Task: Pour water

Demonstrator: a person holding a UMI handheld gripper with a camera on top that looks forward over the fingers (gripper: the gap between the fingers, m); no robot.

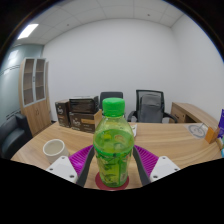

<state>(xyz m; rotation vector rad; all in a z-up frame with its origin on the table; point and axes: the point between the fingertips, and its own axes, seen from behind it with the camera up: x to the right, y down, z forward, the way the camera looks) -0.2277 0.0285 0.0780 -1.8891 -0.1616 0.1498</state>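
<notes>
A green-capped plastic bottle (114, 145) with a green label stands upright between my gripper's fingers, its base over a round red coaster (100, 184) on the wooden table (170, 140). My gripper (114, 168) is shut on the bottle, and both magenta pads (82, 160) lie against its sides with no gap showing. A white cup (53, 150) stands on the table to the left, a little ahead of the left finger. It is upright, with its mouth open.
Black office chairs (150, 105) stand behind the table's far edge. Dark boxes (78, 112) sit against the back wall, and a wooden cabinet (35, 92) stands at the left. A small object (200, 129) lies at the table's far right.
</notes>
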